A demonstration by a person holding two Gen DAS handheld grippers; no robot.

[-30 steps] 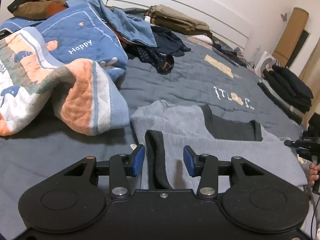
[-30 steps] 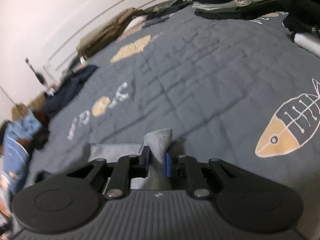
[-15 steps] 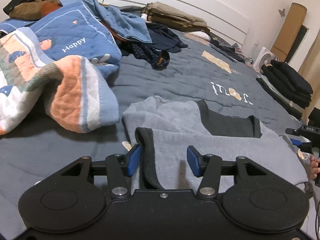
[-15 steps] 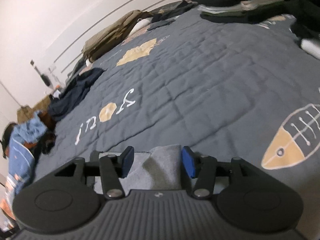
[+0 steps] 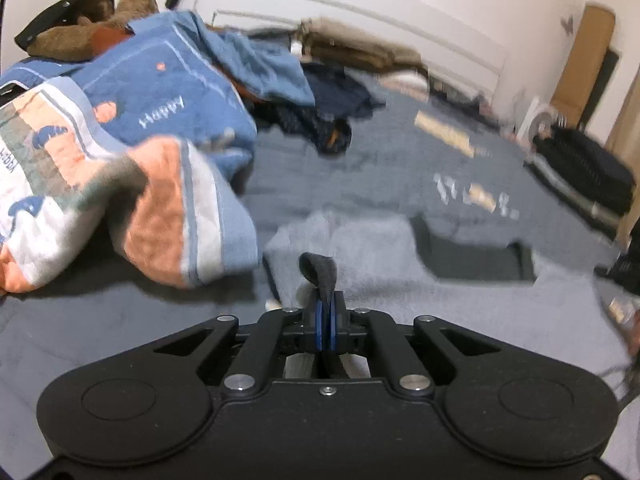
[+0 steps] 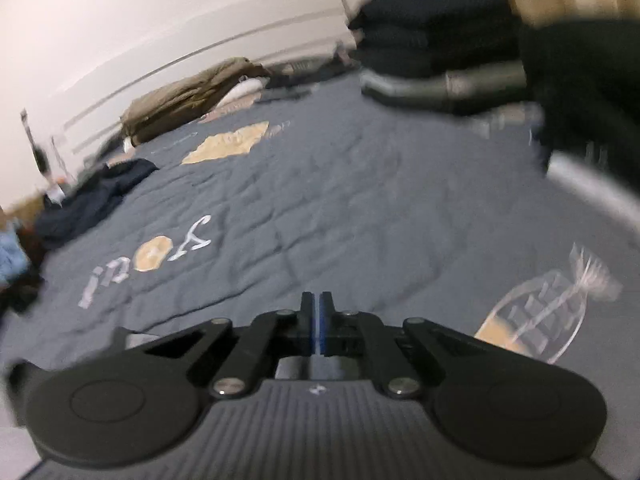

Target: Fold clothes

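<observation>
My left gripper point(image 5: 326, 312) is clamped on only the dark ribbed cuff point(image 5: 320, 270) of the grey sweatshirt point(image 5: 372, 264), so a quick pull could slide that thin edge out or drag the whole body askew. The sweatshirt lies spread flat on the grey quilt point(image 5: 360, 176) beside the blue blanket point(image 5: 160, 120), one dark sleeve out to the side. My right gripper point(image 6: 316, 320) has its fingers pressed together, and I cannot tell whether any cloth sits between them.
</observation>
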